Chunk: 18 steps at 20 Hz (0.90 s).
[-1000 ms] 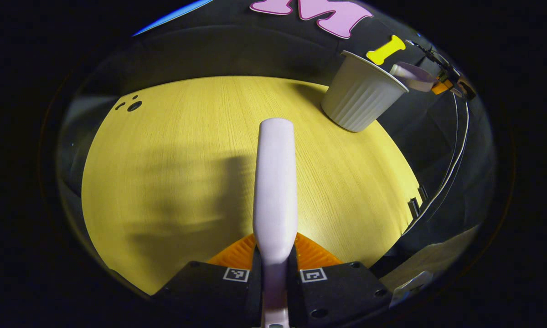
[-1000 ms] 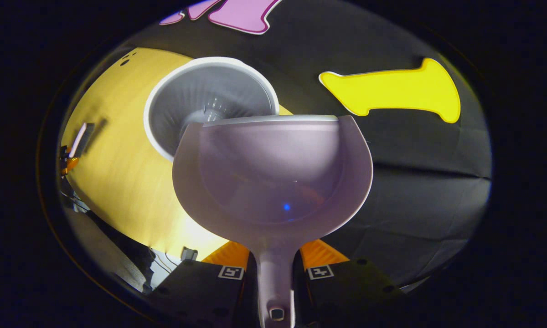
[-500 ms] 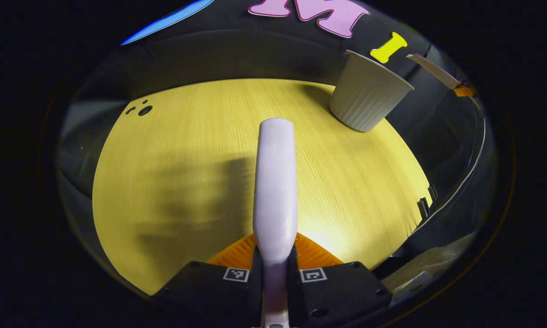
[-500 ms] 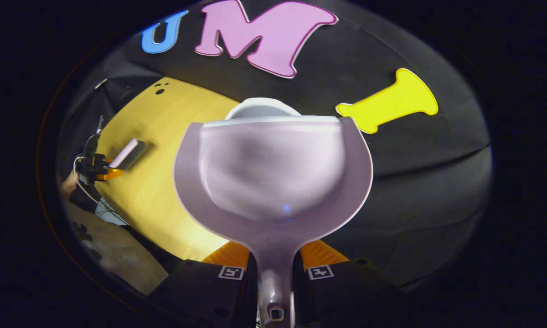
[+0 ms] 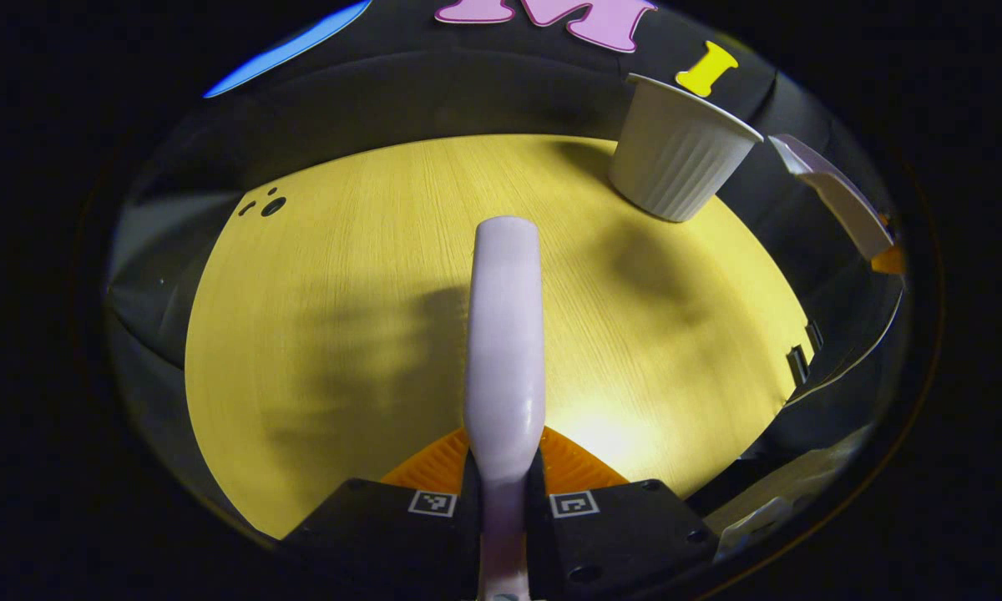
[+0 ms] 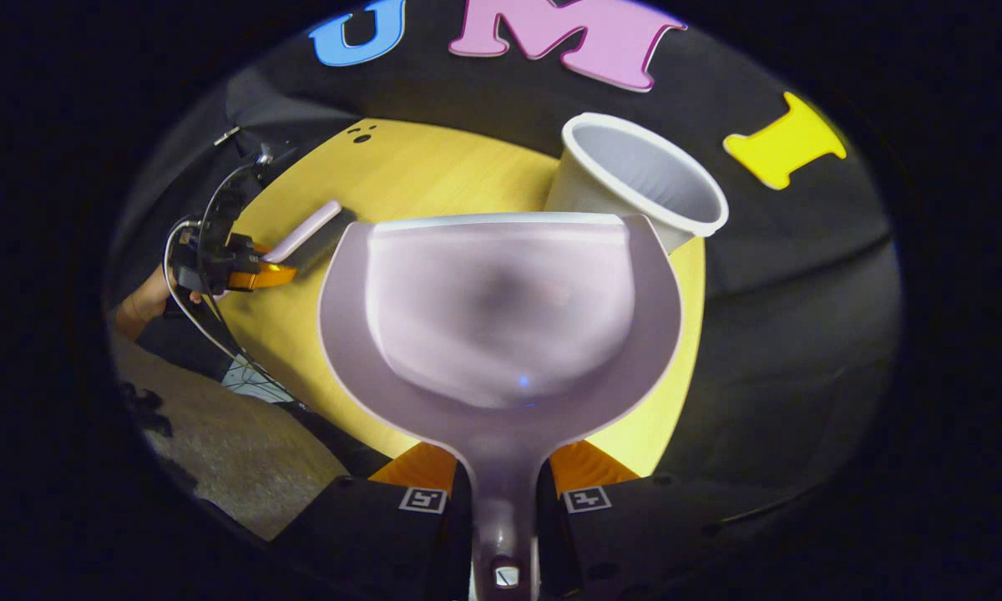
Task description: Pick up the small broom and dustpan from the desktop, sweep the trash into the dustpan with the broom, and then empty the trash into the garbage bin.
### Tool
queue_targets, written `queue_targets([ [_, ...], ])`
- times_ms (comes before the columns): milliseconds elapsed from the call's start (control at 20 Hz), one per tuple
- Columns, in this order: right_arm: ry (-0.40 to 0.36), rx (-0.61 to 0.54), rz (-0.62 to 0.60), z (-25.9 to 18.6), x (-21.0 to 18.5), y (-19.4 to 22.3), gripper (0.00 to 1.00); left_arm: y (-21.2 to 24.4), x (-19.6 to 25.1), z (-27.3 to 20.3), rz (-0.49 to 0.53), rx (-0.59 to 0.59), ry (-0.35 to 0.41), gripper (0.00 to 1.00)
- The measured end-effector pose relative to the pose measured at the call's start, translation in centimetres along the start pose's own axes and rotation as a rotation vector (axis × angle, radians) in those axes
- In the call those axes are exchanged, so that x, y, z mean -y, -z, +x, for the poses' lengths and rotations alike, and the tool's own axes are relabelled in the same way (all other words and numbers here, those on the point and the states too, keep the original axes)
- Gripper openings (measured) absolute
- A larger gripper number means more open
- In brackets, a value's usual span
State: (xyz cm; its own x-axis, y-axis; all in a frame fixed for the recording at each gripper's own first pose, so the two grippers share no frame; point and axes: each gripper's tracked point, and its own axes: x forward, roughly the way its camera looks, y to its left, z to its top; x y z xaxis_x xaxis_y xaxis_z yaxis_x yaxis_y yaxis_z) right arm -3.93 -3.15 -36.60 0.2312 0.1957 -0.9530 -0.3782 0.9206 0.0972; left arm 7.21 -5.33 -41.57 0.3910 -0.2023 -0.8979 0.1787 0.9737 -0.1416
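The right tool (image 6: 503, 484) clamps the dustpan (image 6: 501, 317) short of the bin (image 6: 635, 179); the left tool (image 5: 503, 492) clamps the broom (image 5: 505, 334).

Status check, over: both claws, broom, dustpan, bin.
Left claw shut on broom. Right claw shut on dustpan, no trash visible in it. Bin upright on desktop. Nothing obstructing.

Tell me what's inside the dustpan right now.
The dustpan pan looks empty in the right gripper view: bare lilac plastic, no visible trash. The garbage bin interior is partly visible; its bottom is hidden.
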Motion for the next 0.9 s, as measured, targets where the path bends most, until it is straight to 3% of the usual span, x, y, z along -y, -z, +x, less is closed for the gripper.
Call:
queue_targets([
  [200, -0.042, -0.038, 0.029, 6.3, -3.7, 2.9, 0.32, 0.5, -0.1, 0.7, 0.009, -0.022, -0.041, 0.26],
  [400, -0.046, -0.079, 0.066, 11.2, -4.9, 4.9, 0.39, 0.8, -0.5, 1.4, 0.011, -0.035, -0.077, 0.27],
  [500, -0.04, -0.088, 0.085, 13.4, -5.1, 5.8, 0.35, 0.9, -0.6, 1.8, 0.003, -0.039, -0.093, 0.25],
  [550, -0.035, -0.089, 0.088, 13.9, -5.2, 5.8, 0.39, 0.9, -0.8, 2.0, -0.008, -0.034, -0.096, 0.27],
  [800, -0.051, -0.077, 0.156, 16.6, -6.0, 5.3, 0.35, 1.2, -1.5, 2.6, -0.035, -0.044, -0.123, 0.3],
  [850, -0.053, -0.08, 0.165, 16.9, -6.1, 5.3, 0.39, 1.0, -1.7, 2.7, -0.03, -0.041, -0.134, 0.34],
  [900, -0.051, -0.083, 0.171, 17.2, -6.2, 5.4, 0.36, 0.9, -2.1, 3.0, -0.027, -0.04, -0.141, 0.37],
])
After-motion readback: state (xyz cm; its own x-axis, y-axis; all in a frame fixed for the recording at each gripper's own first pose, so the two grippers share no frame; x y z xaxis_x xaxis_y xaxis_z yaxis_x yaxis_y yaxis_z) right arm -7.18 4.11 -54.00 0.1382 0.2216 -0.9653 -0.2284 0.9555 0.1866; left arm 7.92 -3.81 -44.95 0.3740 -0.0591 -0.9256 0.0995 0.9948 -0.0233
